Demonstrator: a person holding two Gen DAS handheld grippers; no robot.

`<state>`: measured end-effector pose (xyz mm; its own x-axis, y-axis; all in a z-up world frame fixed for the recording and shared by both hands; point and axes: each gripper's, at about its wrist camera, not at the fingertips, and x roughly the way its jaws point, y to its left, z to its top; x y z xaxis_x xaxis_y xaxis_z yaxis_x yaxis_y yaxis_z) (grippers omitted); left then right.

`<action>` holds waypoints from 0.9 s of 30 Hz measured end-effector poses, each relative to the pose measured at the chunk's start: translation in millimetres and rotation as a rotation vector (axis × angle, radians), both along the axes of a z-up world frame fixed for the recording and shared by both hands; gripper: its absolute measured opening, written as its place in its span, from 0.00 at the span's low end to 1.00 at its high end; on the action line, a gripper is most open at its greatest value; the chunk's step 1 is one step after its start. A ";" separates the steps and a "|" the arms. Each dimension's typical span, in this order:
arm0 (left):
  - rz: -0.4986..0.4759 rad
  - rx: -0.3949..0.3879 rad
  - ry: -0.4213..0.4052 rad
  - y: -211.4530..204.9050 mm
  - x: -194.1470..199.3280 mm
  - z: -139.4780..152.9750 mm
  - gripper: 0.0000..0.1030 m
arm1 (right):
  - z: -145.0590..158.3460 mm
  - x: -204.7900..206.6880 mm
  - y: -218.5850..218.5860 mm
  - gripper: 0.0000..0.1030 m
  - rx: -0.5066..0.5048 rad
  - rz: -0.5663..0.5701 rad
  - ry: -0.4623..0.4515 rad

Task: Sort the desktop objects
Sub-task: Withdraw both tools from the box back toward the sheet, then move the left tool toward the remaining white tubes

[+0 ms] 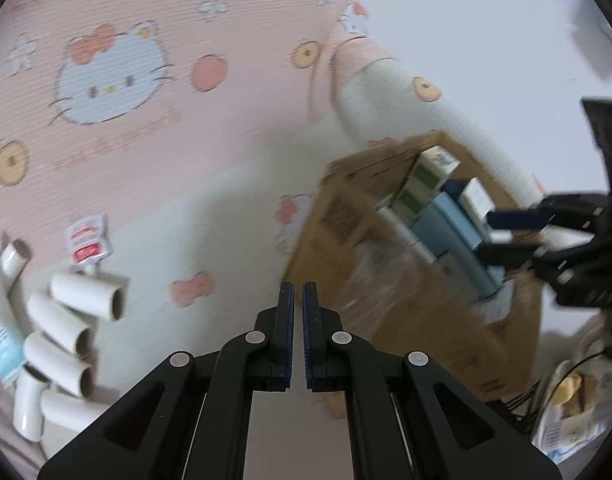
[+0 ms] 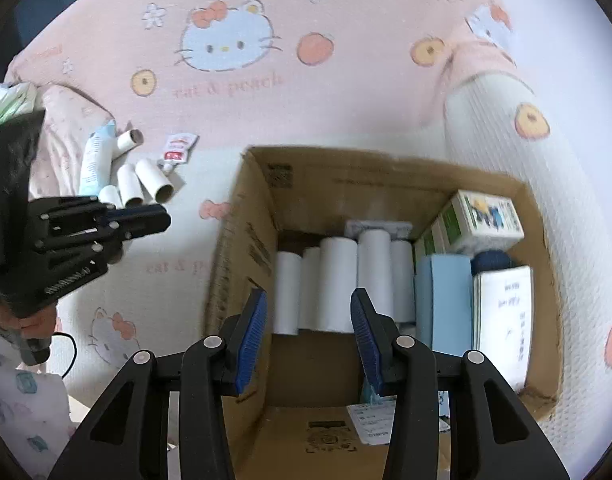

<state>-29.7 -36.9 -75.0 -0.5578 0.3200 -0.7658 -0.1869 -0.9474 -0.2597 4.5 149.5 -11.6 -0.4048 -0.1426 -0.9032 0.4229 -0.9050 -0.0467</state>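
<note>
1. Cardboard tubes (image 1: pixel 72 334) lay loose on the Hello Kitty bed cover (image 1: pixel 194 184), low-left of the left gripper (image 1: pixel 298 334), long axes running roughly crosswise to its fingers.
2. Left jaws nearly closed, holding nothing.
3. Right gripper (image 2: pixel 308 340) hung over the cardboard box (image 2: pixel 386 168), jaws wide apart, empty.
4. Judgement: left arm nearer the tubes; it'd need to swing left and open.
</note>
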 end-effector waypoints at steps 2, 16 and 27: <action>0.024 -0.016 0.001 -10.7 5.7 -4.1 0.04 | 4.2 0.3 -13.8 0.39 0.019 0.027 0.017; 0.220 -0.160 0.048 -83.4 68.0 -34.6 0.05 | 8.1 26.4 -106.1 0.40 -0.002 0.202 0.196; 0.450 0.106 -0.122 -159.8 119.0 -85.2 0.20 | -60.2 61.7 -177.2 0.40 -0.105 0.478 0.313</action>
